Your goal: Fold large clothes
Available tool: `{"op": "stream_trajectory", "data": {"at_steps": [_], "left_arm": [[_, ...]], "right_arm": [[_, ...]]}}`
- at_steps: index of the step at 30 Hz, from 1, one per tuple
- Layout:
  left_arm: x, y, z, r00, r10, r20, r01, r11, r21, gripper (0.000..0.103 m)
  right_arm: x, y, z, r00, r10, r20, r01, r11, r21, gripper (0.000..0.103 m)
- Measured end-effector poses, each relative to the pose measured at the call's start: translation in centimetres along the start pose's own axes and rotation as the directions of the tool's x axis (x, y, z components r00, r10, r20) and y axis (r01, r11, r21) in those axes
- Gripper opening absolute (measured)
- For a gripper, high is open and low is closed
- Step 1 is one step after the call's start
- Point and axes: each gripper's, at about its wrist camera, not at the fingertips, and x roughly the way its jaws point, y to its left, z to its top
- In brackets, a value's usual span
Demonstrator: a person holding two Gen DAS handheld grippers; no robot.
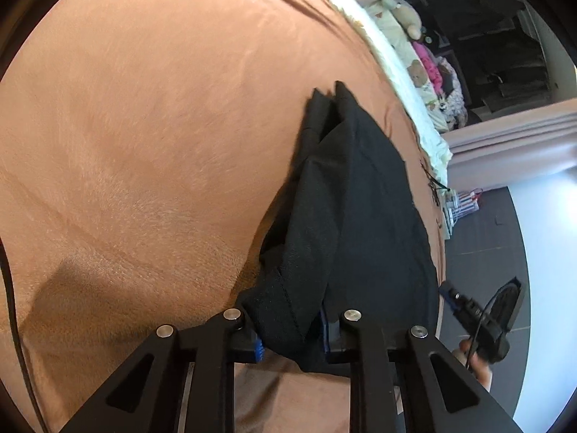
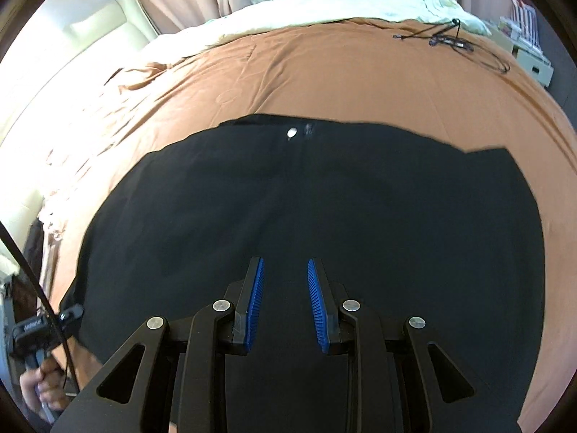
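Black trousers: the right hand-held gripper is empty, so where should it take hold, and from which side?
Probably the free right-hand edge of the black trousers, coming in from the right over the brown blanket. The cloth lies flat there with a clear border, while the left hand-held gripper already pinches the opposite edge; the right hand-held gripper hovers open mid-cloth.

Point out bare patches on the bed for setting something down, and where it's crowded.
Free: the brown bedspread between the black garment's buttoned edge and the cream blanket, and its wide left side in the left wrist view. Crowded: the far right corner, with a black cable, and the garment itself, gripped by the left gripper; the right gripper hangs open above it.
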Motion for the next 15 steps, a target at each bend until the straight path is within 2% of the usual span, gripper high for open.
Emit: {"op": "stream_trajectory", "data": {"at_steps": [6,12,15], "left_arm": [[-2.0,-3.2,0.3,0.997,-0.074,0.018,0.072,0.995,0.072,0.016],[-3.2,-7.8,0.6,0.990,-0.140,0.015,0.136,0.978,0.160,0.015],[-3.4,-9.4,0.5,0.986,-0.165,0.005,0.161,0.969,0.190,0.014]], "right_arm": [[-1.0,0.3,-3.7,0.999,0.053,0.011,-0.053,0.998,0.031,0.022],[-1.9,1.6,-7.1,0.992,0.126,-0.003,-0.126,0.992,0.022,0.022],[-1.2,1.9,-8.9,0.994,0.109,0.009,-0.110,0.993,0.037,0.022]]}}
